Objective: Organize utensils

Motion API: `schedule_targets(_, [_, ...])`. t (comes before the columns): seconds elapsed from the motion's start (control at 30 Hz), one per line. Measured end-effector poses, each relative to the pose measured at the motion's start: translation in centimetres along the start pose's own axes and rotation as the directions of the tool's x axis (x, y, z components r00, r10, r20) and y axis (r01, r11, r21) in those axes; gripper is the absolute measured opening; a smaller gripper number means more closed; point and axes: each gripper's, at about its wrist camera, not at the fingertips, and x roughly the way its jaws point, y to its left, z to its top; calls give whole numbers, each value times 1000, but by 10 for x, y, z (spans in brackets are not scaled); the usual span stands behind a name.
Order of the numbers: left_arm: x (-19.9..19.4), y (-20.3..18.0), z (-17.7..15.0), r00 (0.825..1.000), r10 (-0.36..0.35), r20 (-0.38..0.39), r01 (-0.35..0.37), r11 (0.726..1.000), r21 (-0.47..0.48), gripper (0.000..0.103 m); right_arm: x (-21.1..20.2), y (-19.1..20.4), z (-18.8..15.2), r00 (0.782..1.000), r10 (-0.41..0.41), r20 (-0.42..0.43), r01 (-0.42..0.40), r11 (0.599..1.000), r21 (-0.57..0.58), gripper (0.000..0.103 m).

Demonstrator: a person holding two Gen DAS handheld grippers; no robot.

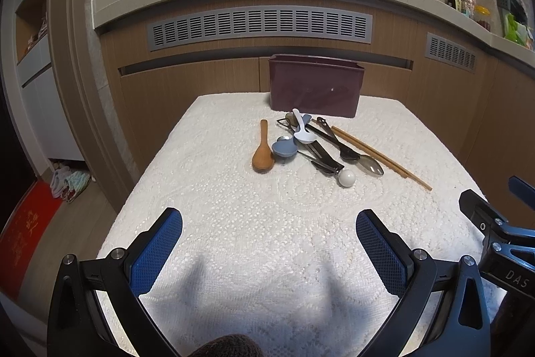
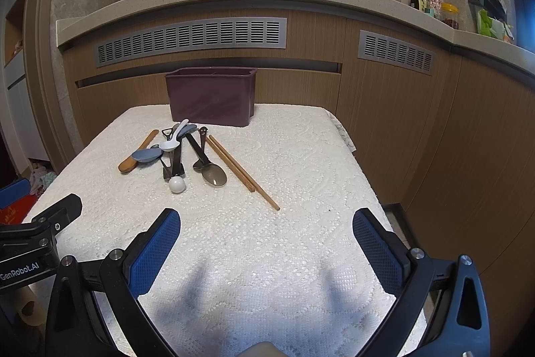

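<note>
Both the left gripper [image 1: 269, 243] and right gripper [image 2: 266, 243] hover with fingers apart over the near tablecloth [image 1: 267, 223]; utensils [image 1: 321, 146] (spoons, chopsticks) lie before the far maroon holder [image 1: 316, 89].

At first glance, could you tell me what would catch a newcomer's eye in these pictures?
The jumble of utensils on the white tablecloth stands out first: spoons overlapping, a wooden spoon on the pile's left and chopsticks on its right. Behind it stands a dark maroon holder. Both the left gripper and the right gripper are open and empty.
</note>
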Motion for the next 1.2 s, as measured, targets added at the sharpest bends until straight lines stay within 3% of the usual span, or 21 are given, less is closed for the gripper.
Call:
schedule_targets(0.37, [45,10,38,1000,9,-23,-8,1000,20,103,31,-1,26,999,26,-19,-27,998,-48,103])
schedule_targets(0.53, [98,29,72,987,-75,-139,75,997,-6,103,73,1,63,996,63,-59,-69,992,-107,103])
schedule_targets(0.67, [134,33,89,984,-21,-179,37,995,88,103,121,9,91,987,84,-136,-106,981,-163,103])
schedule_targets(0.83, [154,40,103,994,35,-104,-18,988,153,103,163,25,110,972,148,-185,-186,959,-213,103])
schedule_targets(0.9, [161,50,110,996,9,-91,2,993,121,103,179,37,115,949,204,-240,-256,944,-207,102])
schedule_targets(0.93, [163,57,112,997,13,-77,-6,996,92,103,185,43,116,941,222,-255,-275,941,-196,99])
schedule_targets(1.0, [169,69,117,997,44,-57,-42,998,48,103,199,62,117,926,240,-292,-301,936,-185,80])
schedule_targets(1.07, [175,81,117,997,48,-63,-48,999,4,103,214,81,116,901,267,-342,-340,924,-174,52])
schedule_targets(1.13, [180,94,114,996,40,-81,-44,998,-45,103,228,96,117,884,290,-367,-359,924,-134,49])
schedule_targets(1.2, [181,105,111,996,30,-84,-37,995,-91,103,238,108,118,881,298,-367,-353,931,-90,49])
